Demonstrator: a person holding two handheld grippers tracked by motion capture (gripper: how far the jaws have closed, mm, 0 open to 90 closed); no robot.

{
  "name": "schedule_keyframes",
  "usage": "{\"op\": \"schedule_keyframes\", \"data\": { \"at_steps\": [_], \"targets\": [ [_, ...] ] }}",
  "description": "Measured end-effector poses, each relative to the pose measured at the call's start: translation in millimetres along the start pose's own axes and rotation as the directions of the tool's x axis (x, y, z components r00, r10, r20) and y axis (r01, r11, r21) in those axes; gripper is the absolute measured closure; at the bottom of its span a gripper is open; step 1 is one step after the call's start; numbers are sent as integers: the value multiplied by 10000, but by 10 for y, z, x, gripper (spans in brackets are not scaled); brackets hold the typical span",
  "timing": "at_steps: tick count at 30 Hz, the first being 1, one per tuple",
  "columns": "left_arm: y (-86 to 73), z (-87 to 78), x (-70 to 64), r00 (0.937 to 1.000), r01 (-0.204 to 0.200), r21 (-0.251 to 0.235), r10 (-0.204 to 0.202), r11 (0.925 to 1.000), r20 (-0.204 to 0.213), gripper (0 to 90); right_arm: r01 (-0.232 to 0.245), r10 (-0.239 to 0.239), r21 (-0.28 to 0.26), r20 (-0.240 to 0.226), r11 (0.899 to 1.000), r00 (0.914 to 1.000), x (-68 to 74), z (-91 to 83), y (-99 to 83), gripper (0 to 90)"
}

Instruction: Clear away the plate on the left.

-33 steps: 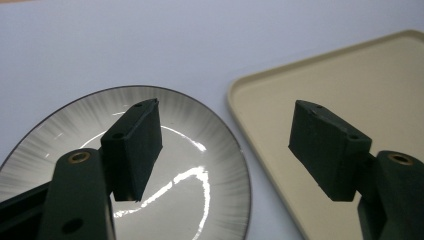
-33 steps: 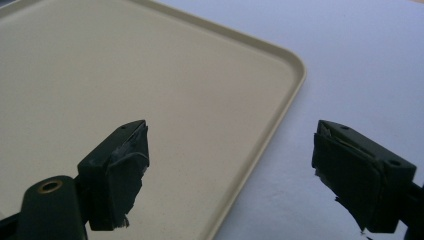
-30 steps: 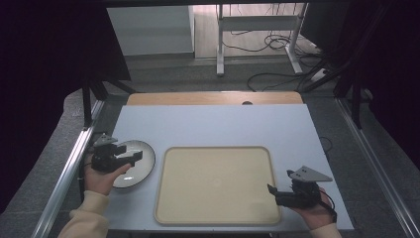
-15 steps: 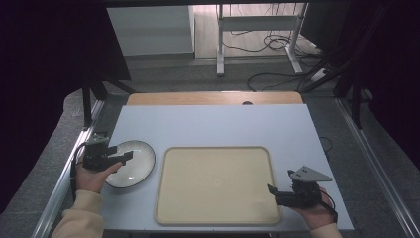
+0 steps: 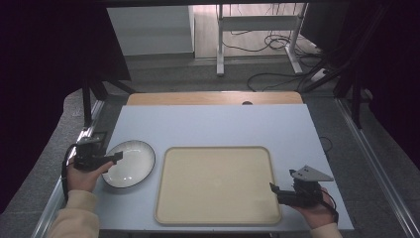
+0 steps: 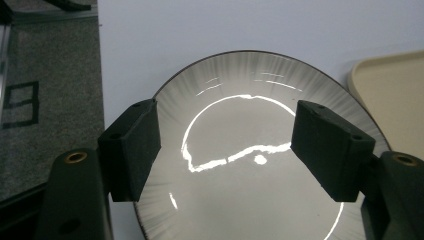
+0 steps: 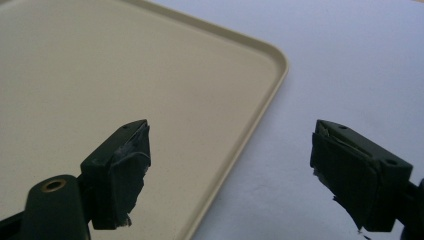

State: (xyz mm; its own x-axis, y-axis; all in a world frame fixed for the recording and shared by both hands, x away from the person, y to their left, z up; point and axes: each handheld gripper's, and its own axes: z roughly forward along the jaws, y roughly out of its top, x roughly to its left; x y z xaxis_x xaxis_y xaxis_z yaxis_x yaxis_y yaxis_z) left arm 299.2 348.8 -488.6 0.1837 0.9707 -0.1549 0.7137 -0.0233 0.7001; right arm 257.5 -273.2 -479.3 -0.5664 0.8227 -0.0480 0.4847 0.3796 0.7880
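Fingers [image 6: 131,150] of my left gripper [image 6: 227,145] stand wide apart, nothing clamped; pads bare, hovering over the plate [image 6: 260,120] w/ its near rim running under and between them. Can't tell if either pad touches the glaze.

Plate: round, pale grey, dark rim line, lying flat on the table [image 5: 213,124] at its left side. In the high view the plate [image 5: 130,162] sits just beside the tray [image 5: 216,184], a thin strip of table between them, no contact seen. Left rim of plate is near the table's left edge; little room there. Far side of plate: open table, plenty of room to move.

Left gripper [image 5: 115,157] in the high view points across the plate's near-left rim, my hand [image 5: 83,176] behind it at the table edge.

Tray: beige, rounded corners, raised lip, nothing on it. Its near edge lies close to the table's near edge.

Right gripper [image 5: 273,188] rests at the tray's near-right corner. In its own view the right gripper [image 7: 230,170] is likewise spread wide, holding nothing; one finger over tray surface, the other over bare table, tray lip [image 7: 260,110] running between.

Hard to make out: plate's near portion is cut off at frame bottom in left gripper view; glare streaks mask the plate's centre. Pad wear on right fingers visible, extent unclear.
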Motion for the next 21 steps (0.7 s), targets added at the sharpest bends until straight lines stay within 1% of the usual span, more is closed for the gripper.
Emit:
{"op": "schedule_keyframes", "data": {
  "at_steps": [3, 5, 9, 12, 15, 17, 18, 21],
  "targets": [
    [-22, 14, 61, 9999, 157, 68, -157, 9999, 4, 273, 17, -17, 43, -20, 10000, 10000, 0, 7, -3, 169],
    [-31, 16, 90, 9999, 144, 151, -143, 9998, -61, 268, 15, -15, 73, -40, 10000, 10000, 4, 12, -3, 169],
    [-48, 17, 166, 9997, 234, 181, -235, 9996, 87, 264, 35, -35, 86, -58, 10000, 10000, 2, 10, -5, 169],
    [-74, 14, 231, 9984, 516, 153, -519, 9986, 223, 265, 38, -37, 128, -88, 9999, 10000, -2, 14, -10, 170],
    [-88, 19, 279, 9970, 678, 206, -685, 9975, 356, 281, 47, -44, 204, -117, 9998, 9999, -3, 27, -13, 172],
    [-96, 36, 301, 9949, 815, 243, -828, 9964, 584, 291, 61, -59, 226, -118, 9997, 9999, -3, 32, -13, 173],
    [-100, 49, 313, 9944, 835, 253, -850, 9962, 635, 295, 57, -54, 238, -118, 9997, 9999, -2, 34, -14, 173],
    [-113, 80, 353, 9935, 996, 363, -1014, 9944, 517, 299, 53, -50, 269, -117, 9996, 9999, 0, 34, -16, 173]
  ]
}}
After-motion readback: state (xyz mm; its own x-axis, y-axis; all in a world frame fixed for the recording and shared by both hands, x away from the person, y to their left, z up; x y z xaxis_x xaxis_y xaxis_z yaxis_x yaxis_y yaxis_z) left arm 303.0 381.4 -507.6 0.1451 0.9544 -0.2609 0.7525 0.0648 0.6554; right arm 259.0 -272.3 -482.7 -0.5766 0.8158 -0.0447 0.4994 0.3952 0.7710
